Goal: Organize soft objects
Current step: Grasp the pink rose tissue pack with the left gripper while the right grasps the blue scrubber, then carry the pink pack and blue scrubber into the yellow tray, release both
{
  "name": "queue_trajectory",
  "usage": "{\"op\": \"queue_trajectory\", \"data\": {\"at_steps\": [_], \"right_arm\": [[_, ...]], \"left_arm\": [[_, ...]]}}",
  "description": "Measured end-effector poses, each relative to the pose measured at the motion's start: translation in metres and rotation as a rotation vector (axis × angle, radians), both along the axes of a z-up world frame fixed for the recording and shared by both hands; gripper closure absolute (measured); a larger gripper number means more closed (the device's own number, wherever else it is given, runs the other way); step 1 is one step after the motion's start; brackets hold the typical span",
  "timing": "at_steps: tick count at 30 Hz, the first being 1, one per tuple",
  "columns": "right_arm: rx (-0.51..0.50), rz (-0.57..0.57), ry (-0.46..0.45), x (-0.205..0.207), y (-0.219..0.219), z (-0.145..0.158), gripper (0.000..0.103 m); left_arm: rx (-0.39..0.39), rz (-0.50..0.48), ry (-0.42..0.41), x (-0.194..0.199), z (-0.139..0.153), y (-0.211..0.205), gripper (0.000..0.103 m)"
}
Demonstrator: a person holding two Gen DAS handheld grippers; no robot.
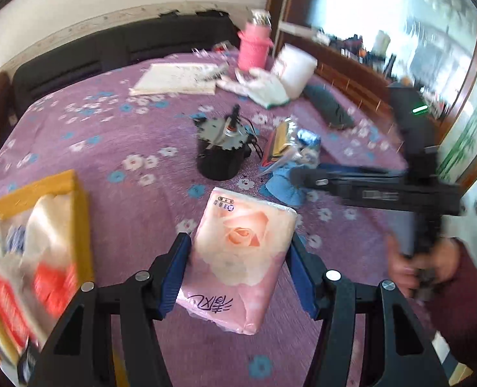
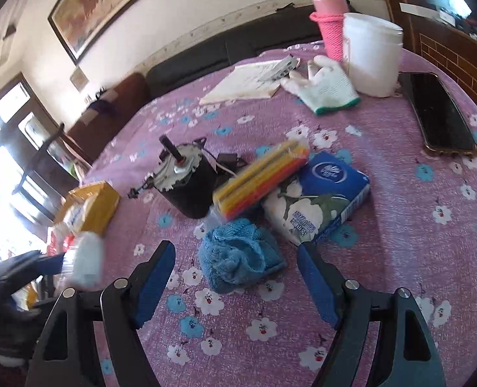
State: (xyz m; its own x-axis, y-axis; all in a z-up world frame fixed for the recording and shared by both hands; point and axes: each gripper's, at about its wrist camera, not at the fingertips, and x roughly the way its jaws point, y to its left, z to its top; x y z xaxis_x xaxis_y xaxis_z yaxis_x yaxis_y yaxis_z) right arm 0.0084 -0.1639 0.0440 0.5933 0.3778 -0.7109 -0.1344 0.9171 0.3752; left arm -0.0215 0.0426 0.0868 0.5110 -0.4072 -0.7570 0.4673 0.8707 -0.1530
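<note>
While the left gripper (image 1: 237, 264) frames the pink tissue pack (image 1: 238, 258) in its own wrist view, the two blue pads sit against the pack's long sides, left pad at its left edge and right pad at its right, so I judge the jaws closed on it at about half their spread. The pack's near end lies between the fingers and its far end juts ahead of the tips. It looks light, with a slick plastic wrap over a soft, squashy filling: a hold across the middle of the long sides should dent it slightly and keep it, whereas a pinch near a corner may let the film slide. To the left of this gripper stands a yellow box (image 1: 64, 193) with other blurred packets in it, the likely place for soft things. Ahead and right, the right gripper (image 1: 303, 177) reaches in above the cloth.

Seen from the right wrist, the right gripper (image 2: 237, 274) stands wide open and holds nothing. A crumpled blue cloth (image 2: 238, 254) lies on the purple flowered tablecloth (image 2: 399, 213) between and just ahead of the fingertips, touched by neither pad. It is limp and light; closing on its bunched middle should gather enough folds. Just beyond it lie a blue tissue pack (image 2: 322, 193), a bundle of straws (image 2: 261, 177) and a black motor (image 2: 187, 183).
</note>
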Motion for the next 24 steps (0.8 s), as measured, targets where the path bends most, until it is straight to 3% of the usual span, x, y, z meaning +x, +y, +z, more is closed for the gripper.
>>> {"op": "queue_trajectory", "data": {"at_steps": [1, 3, 6, 8, 19, 24], "right_arm": [[-0.013, 0.0, 0.008, 0.003, 0.003, -0.002, 0.026], [-0.053, 0.004, 0.034, 0.009, 0.012, -0.007, 0.043], [-0.104, 0.014, 0.031, 0.01, 0.022, -0.011, 0.058], [-0.136, 0.017, 0.014, 0.005, 0.03, -0.007, 0.062], [-0.125, 0.111, -0.117, -0.046, 0.066, 0.056, 0.062], [-0.109, 0.185, -0.134, -0.059, 0.099, 0.071, 0.062]], "left_arm": [[-0.016, 0.014, -0.008, -0.006, 0.004, 0.008, 0.044], [-0.064, 0.053, -0.023, -0.019, 0.013, 0.03, 0.044], [-0.117, 0.127, -0.039, -0.037, 0.022, 0.065, 0.044], [-0.144, 0.186, -0.047, -0.047, 0.027, 0.091, 0.044], [-0.157, 0.556, -0.049, -0.099, 0.017, 0.236, 0.044], [-0.098, 0.643, -0.028, -0.103, -0.002, 0.257, 0.043]]}}
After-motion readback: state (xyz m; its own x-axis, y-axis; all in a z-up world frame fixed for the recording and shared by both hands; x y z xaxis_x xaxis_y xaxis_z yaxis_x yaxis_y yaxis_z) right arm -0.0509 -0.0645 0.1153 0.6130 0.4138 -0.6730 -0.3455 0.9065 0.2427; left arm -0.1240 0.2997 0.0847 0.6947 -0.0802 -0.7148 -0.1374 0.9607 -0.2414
